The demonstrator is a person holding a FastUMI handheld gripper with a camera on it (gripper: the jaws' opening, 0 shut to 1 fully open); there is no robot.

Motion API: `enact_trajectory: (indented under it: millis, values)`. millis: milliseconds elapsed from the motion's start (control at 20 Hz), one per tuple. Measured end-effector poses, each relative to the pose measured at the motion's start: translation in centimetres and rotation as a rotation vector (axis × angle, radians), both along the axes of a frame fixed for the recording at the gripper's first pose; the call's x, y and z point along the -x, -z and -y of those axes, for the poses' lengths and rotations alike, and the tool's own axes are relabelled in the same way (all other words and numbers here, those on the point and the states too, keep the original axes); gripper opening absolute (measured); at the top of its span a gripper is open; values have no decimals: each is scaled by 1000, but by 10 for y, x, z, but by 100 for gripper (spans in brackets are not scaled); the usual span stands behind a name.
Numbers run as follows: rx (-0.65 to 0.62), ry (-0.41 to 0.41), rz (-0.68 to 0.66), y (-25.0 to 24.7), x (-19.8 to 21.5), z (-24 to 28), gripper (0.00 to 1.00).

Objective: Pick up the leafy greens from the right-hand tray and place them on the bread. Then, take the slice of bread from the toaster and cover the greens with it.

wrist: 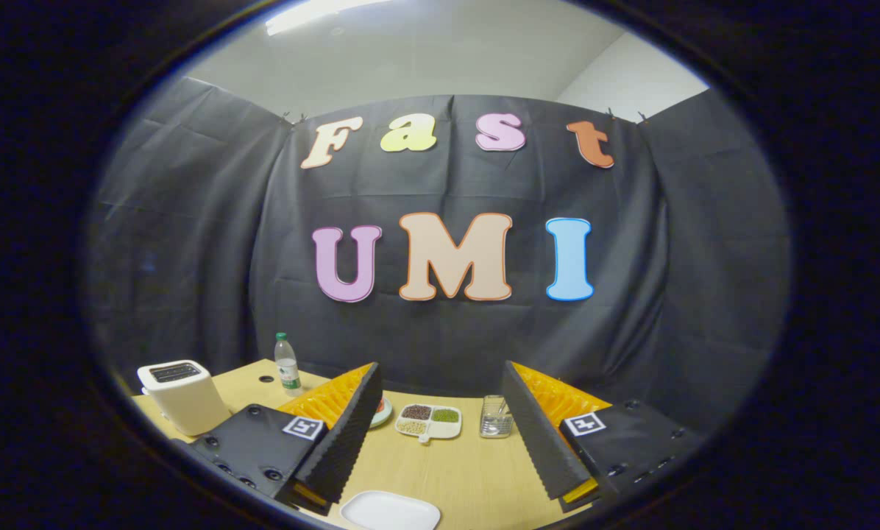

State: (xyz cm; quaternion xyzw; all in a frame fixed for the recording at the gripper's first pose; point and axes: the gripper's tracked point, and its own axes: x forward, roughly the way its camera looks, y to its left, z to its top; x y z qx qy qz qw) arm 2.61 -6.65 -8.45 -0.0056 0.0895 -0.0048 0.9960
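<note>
The toaster (179, 395) stands on the worktop (469, 471) outside my left finger, its top slot dark, and I cannot tell if bread sits in it. My fingers (440, 434) are spread wide apart, grasping nothing. Between them, beyond the tips, lies a divided tray (430, 422) of small foods, a clear glass (496, 417) beside it. Close under me is a white plate (390, 511). A bottle (287, 364) stands past the toaster.

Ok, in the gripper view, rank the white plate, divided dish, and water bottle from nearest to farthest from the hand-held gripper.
The hand-held gripper is open, holding nothing.
1. White plate: on the table between the fingers, nearest.
2. Divided dish: just ahead of the fingertips.
3. Water bottle: farthest, near the cloth wall, behind the toaster.
</note>
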Motion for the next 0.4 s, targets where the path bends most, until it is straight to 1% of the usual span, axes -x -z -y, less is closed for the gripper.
enact_trajectory:
  millis: [200, 400]
  values:
    - [-8, 31, -8, -3, 5, 13, 100]
    - [-5, 50, -10, 4, 2, 18, 100]
